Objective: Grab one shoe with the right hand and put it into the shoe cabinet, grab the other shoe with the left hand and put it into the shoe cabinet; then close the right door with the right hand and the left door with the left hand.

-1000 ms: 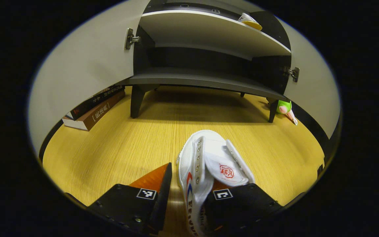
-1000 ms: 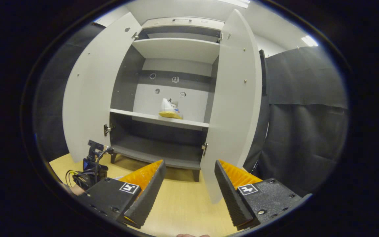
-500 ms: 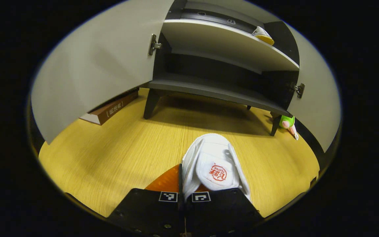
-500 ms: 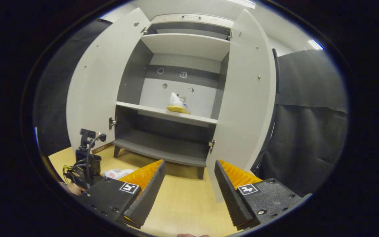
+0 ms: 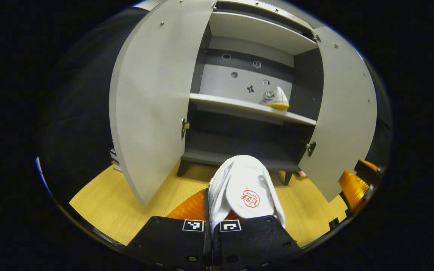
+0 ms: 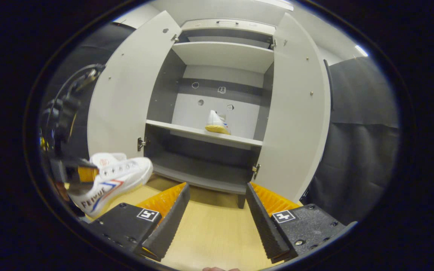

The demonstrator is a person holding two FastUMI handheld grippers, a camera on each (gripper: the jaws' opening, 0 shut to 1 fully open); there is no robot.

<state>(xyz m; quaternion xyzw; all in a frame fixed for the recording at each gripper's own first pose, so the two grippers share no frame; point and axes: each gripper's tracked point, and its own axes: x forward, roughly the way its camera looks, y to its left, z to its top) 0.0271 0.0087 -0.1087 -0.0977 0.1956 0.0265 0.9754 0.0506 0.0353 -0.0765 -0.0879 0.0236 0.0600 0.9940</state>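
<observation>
one shoe sat shelved already, and the left gripper, clamped on the second shoe, had lifted it toward the cabinet, while the right gripper gaped empty

The white shoe bears dark capital lettering along its side in the right gripper view — it looks like "FEIYUE", next to red and blue stripes. On its tongue in the left gripper view sits a red emblem whose characters are too small to read. Each gripper body carries square black-and-white coded markers — patterns, not text.
</observation>
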